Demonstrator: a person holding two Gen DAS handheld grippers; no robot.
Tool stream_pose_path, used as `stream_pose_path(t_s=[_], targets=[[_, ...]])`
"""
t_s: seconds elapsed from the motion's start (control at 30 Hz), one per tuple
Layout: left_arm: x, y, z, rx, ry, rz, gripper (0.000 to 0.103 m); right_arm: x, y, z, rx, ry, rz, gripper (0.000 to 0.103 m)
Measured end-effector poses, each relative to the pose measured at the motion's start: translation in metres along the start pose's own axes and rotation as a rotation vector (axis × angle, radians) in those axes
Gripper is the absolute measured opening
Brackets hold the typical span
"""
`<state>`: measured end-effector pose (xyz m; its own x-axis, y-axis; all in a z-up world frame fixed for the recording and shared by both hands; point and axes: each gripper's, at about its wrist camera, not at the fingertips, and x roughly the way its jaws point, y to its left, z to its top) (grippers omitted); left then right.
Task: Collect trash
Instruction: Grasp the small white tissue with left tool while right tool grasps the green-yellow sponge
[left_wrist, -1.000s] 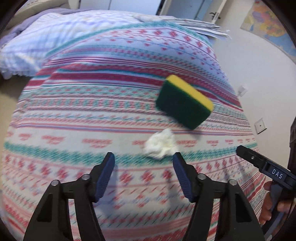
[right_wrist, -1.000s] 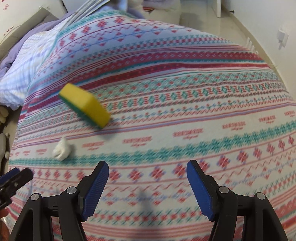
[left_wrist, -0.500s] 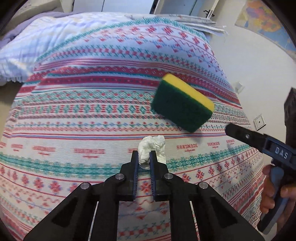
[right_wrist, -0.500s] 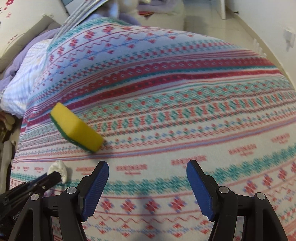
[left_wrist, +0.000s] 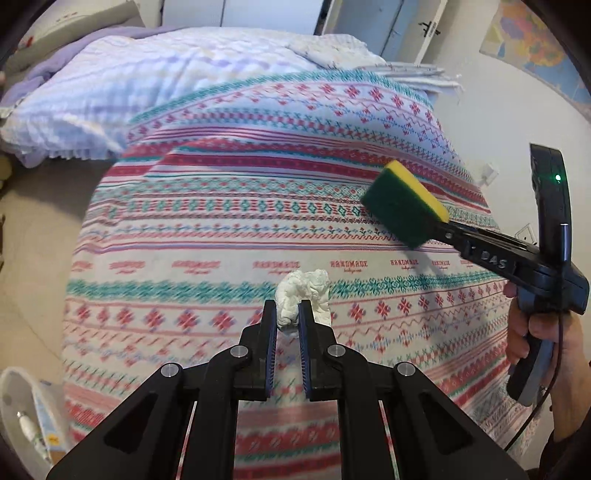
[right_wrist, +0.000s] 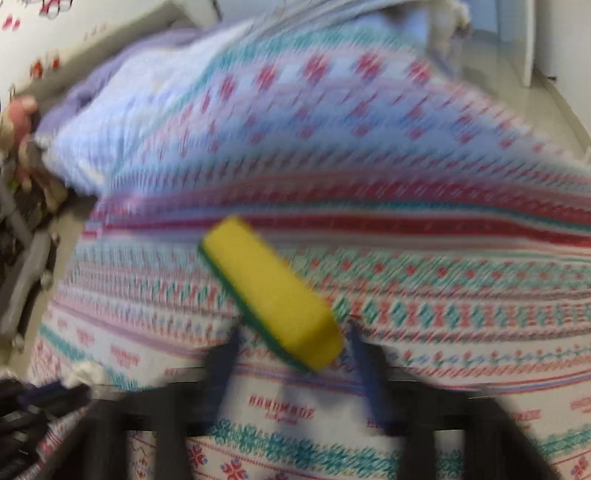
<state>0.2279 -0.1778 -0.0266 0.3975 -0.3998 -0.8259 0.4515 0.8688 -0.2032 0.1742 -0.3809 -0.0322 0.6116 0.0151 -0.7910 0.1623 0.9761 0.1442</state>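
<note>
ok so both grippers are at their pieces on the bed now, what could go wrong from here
The left gripper pinches only the near edge of the crumpled tissue; most of the wad bulges past the pads, so it could tear or slip out on the lift.

The right gripper is closing around just one end of the sponge, which lies skewed across the jaws. It may swivel or squirt free, and the blurred right view suggests a hurried grab.

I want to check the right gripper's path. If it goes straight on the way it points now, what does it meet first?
Probably the yellow-green sponge: its near end already lies between the closing jaws of the right gripper. The picture is blurred, so contact is unclear.
</note>
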Motion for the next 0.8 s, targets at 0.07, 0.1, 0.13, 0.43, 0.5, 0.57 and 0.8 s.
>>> stream_pose_path(t_s=[0.07, 0.1, 0.13, 0.43, 0.5, 0.57, 0.8], targets=[[-0.015, 0.005, -0.004, -0.016, -0.007, 0.005, 0.012, -0.008, 0.004, -0.002, -0.023, 0.004, -0.009, 0.027], [-0.022, 0.009, -0.007, -0.025, -0.010, 0.007, 0.012, -0.015, 0.004, -0.002, -0.018, 0.005, -0.004, 0.027], [-0.028, 0.010, -0.010, -0.034, -0.013, 0.009, 0.012, -0.023, 0.003, -0.003, -0.010, 0.000, 0.001, 0.027], [-0.095, 0.048, -0.054, -0.109, -0.050, 0.044, 0.012, -0.099, 0.019, -0.029, 0.008, -0.019, 0.030, 0.026], [-0.108, 0.063, -0.068, -0.143, -0.061, 0.048, 0.012, -0.110, 0.029, -0.039, 0.003, -0.011, 0.034, 0.026], [-0.117, 0.079, -0.080, -0.184, -0.068, 0.056, 0.012, -0.119, 0.042, -0.049, 0.002, 0.009, 0.038, 0.026], [-0.140, 0.138, -0.112, -0.350, -0.028, 0.098, 0.012, -0.131, 0.078, -0.083, 0.045, 0.117, 0.076, 0.026]])
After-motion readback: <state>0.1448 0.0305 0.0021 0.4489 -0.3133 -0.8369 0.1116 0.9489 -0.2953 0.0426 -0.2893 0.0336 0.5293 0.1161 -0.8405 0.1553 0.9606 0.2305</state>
